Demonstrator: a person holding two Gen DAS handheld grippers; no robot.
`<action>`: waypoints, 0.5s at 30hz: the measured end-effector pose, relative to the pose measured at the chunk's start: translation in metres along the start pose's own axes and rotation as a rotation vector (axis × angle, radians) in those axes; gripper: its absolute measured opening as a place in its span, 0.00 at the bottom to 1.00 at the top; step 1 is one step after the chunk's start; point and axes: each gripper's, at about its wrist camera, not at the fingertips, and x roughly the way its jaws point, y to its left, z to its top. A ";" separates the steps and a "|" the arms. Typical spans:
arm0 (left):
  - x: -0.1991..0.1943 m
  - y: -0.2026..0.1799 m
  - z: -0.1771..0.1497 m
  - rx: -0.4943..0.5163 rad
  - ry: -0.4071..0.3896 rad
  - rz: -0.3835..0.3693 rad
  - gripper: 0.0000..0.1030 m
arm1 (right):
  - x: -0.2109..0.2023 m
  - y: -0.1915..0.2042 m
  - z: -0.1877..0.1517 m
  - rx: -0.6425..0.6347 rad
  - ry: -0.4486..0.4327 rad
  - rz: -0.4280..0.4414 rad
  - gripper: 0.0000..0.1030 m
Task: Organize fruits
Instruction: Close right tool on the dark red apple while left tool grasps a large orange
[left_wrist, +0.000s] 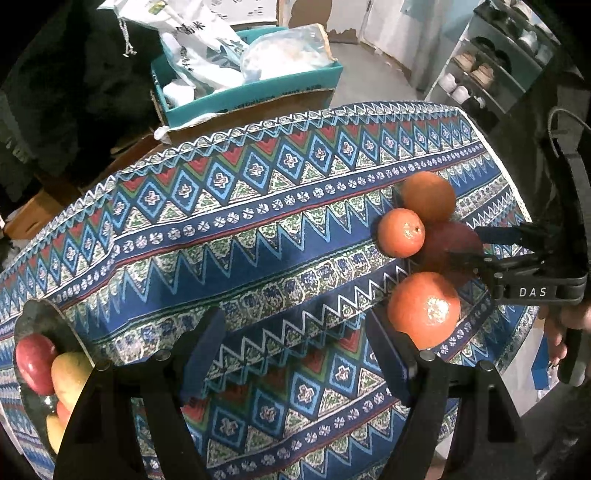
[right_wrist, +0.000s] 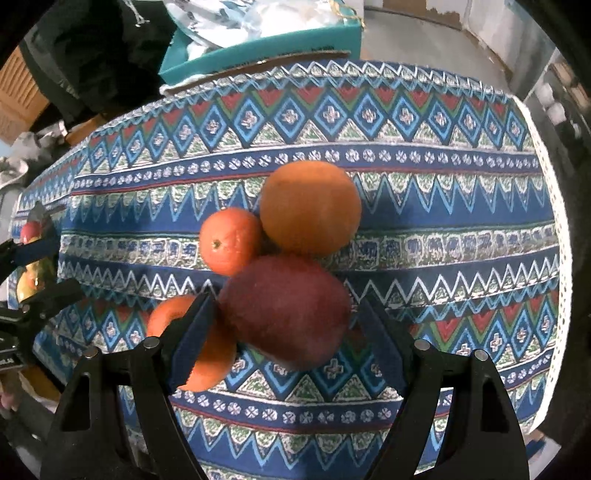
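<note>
A dark red apple (right_wrist: 286, 314) lies on the patterned tablecloth (right_wrist: 443, 206) between the fingers of my open right gripper (right_wrist: 286, 332), with gaps on both sides. Around it lie a large orange (right_wrist: 310, 206), a small orange (right_wrist: 231, 240) and another orange (right_wrist: 207, 354) partly behind the left finger. The left wrist view shows the same cluster: apple (left_wrist: 448, 245), oranges (left_wrist: 428, 197), (left_wrist: 400, 232), (left_wrist: 424, 310), and the right gripper (left_wrist: 469, 245) around the apple. My left gripper (left_wrist: 295, 354) is open and empty above the cloth.
A metal plate (left_wrist: 40, 317) at the left edge holds a red apple (left_wrist: 35, 362) and yellow fruits (left_wrist: 70, 373). A teal box (left_wrist: 258, 92) with bags stands behind the table. Shelves (left_wrist: 491, 66) stand at the back right.
</note>
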 end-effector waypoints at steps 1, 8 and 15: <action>0.002 0.000 0.001 0.001 0.001 -0.001 0.77 | 0.002 -0.001 0.001 0.008 0.005 0.010 0.79; 0.010 -0.008 0.004 0.002 0.015 -0.042 0.77 | 0.016 -0.007 0.002 0.065 0.020 0.059 0.80; 0.010 -0.028 0.005 0.023 0.016 -0.095 0.77 | 0.009 -0.010 -0.004 0.065 -0.006 0.030 0.79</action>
